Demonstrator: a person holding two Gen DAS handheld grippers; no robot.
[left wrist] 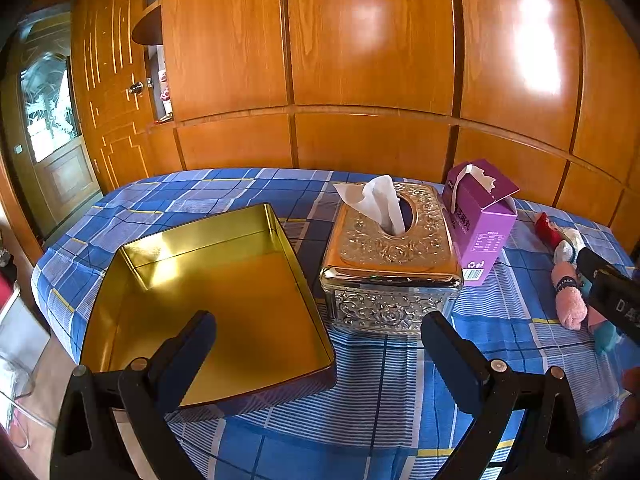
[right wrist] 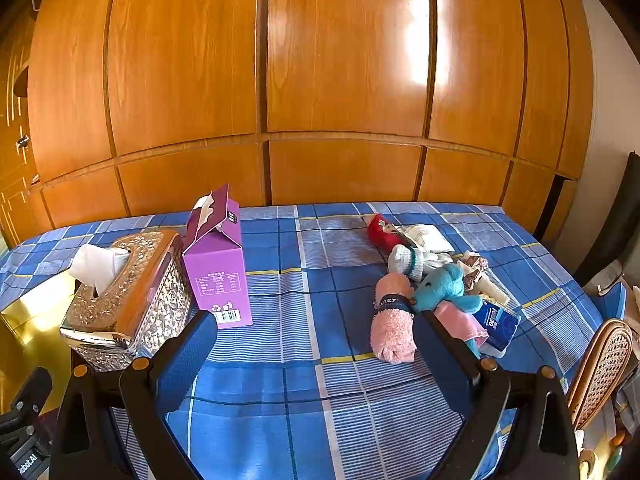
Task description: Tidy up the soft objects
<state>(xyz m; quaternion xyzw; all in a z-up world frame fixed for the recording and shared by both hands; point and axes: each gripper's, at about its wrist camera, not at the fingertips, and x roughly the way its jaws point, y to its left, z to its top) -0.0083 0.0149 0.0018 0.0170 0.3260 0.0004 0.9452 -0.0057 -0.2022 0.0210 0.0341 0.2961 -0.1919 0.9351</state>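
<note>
Both tools released, empty — left tool over gold tin at bed's left edge. Soft pile — pink towel roll, teal plush — near right edge, just ahead of right tool.

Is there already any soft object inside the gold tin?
No, the gold tin shows only its bare shiny floor and walls, with nothing in it.
</note>
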